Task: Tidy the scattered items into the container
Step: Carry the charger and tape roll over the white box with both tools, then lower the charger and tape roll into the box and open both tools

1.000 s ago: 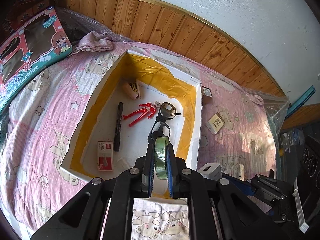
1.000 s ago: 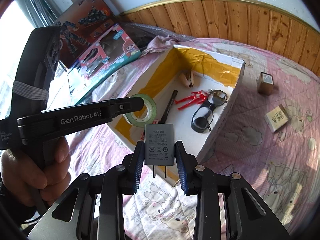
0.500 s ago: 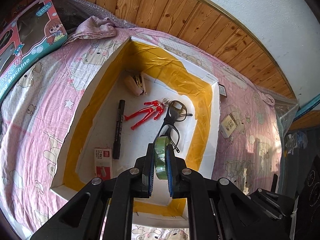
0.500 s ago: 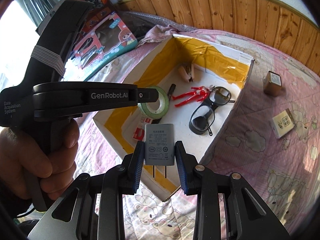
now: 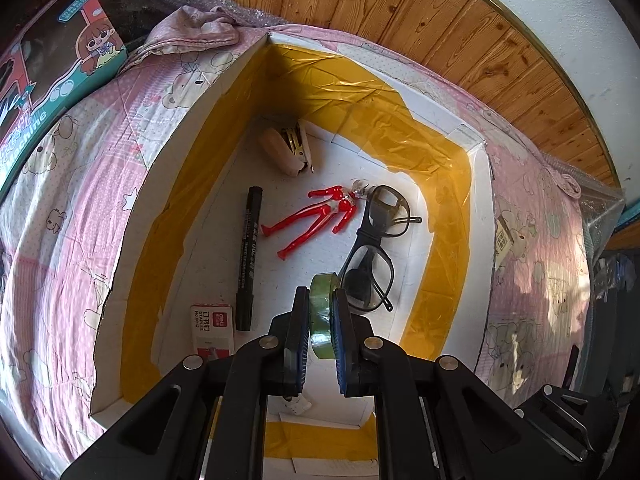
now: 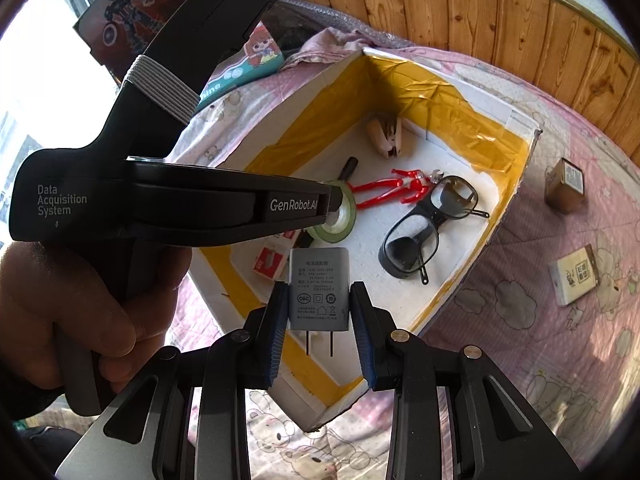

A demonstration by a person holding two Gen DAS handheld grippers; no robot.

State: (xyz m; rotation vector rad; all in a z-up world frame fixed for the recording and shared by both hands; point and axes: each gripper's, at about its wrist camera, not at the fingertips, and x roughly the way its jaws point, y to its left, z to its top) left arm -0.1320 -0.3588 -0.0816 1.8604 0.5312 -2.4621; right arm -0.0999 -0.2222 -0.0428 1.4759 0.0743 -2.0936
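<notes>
Left gripper (image 5: pixel 320 330) clamped edge-on across a green tape roll (image 5: pixel 322 312), held over the near half of the container (image 5: pixel 478 208). Since the earlier frames it has travelled forward: before, the roll hung near the box's near rim; now the whole box floor spreads ahead of the fingers. Seen from the right wrist, the left gripper (image 6: pixel 334 204) reaches in from the left, a hand (image 6: pixel 92 312) wrapped round its handle, and has pushed further over the box than a second ago.

Right gripper (image 6: pixel 320 312) closed on a grey charger (image 6: pixel 319 288), prongs pointing back toward the camera, above the box's near corner; its grip is unchanged from before.

Container: white foam box, inner walls lined with yellow tape. Contents, ahead of the left gripper:
- black-framed glasses (image 5: pixel 370 268), just right of the roll
- red figure (image 5: pixel 316 218), further ahead
- black marker (image 5: pixel 248 256), to the left
- red-and-white staples box (image 5: pixel 212 330), near left
- beige stapler (image 5: pixel 286 150), at the far end

Outside the box, right of the right gripper: a brown box (image 6: pixel 566 184) and a small cream box (image 6: pixel 576 274), both on the bedding.

Surface: pink quilt (image 6: pixel 520 340) printed with bears. A toy box (image 5: pixel 48 80) lies far left. Wood panelling (image 5: pixel 400 12) beyond, white wall above it.
</notes>
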